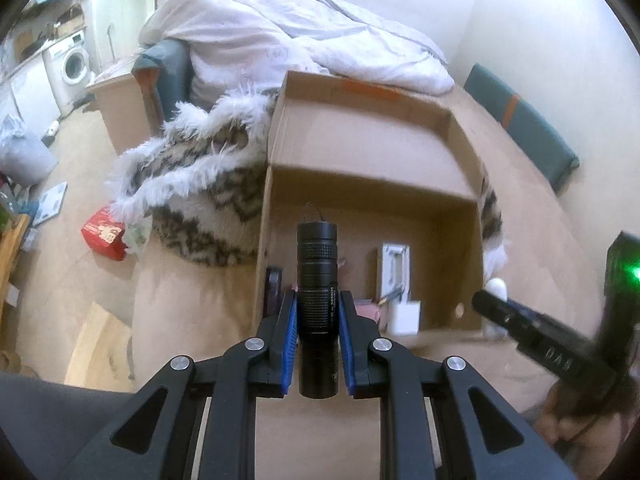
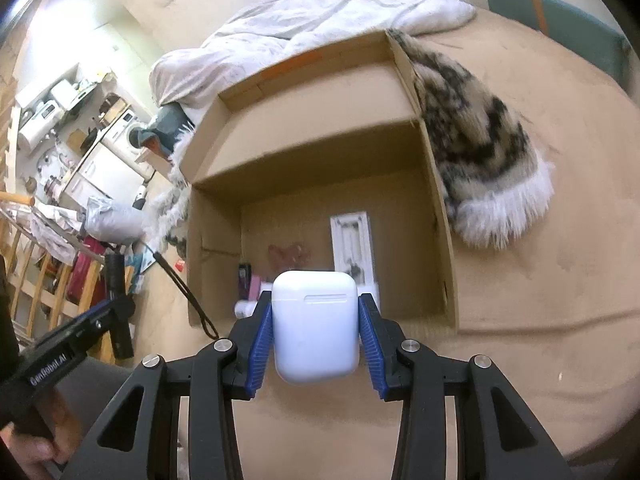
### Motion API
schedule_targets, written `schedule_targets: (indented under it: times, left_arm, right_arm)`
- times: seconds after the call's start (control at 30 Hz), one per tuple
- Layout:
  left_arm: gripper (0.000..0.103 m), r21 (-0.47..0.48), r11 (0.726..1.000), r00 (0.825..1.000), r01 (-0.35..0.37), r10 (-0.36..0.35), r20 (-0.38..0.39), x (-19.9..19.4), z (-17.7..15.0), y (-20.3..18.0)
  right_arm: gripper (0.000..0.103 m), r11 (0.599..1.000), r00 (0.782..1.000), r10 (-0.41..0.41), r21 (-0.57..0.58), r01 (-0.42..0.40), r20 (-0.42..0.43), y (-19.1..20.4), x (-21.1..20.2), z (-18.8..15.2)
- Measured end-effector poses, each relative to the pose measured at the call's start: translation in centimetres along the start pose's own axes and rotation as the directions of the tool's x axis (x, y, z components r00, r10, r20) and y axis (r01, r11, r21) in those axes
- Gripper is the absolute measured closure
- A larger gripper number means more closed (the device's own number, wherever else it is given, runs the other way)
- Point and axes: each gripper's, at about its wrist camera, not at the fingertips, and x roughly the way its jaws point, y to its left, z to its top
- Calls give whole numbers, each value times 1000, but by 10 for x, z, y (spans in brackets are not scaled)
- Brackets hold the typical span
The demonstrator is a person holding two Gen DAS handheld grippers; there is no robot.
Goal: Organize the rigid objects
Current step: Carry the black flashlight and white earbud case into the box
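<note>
My left gripper is shut on a black flashlight that sticks forward between the blue pads, held above the near edge of an open cardboard box. My right gripper is shut on a white earbud case, also held above the box. Inside the box lie a white flat package, a dark small item and pink pieces. In the right wrist view the left gripper with the flashlight shows at the left edge. The right gripper shows at the right of the left wrist view.
The box rests on a tan bedsheet. A furry patterned blanket lies against the box's side, and a white duvet is heaped behind it. A teal cushion stands by the wall. The floor at left holds clutter and a washing machine.
</note>
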Motion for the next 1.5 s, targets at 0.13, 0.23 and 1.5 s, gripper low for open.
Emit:
schedule_targets:
  times: [0.13,0.23,1.5]
  left_arm:
    - [86,-13,1000,1000,3,-3,8,18,20,-2]
    - [86,-6,1000,1000,-10,10,-23,43,22,-4]
    - [50,143,985,985,-98,116,-125,135,-22,-16]
  right_arm:
    - [60,999,1000,-10,-34,10,13,4,7,18]
    - [60,999,1000,-15,-49,15,3,3,19,25]
    - [46,988,979,-152,-55,146,-136,-26,106,1]
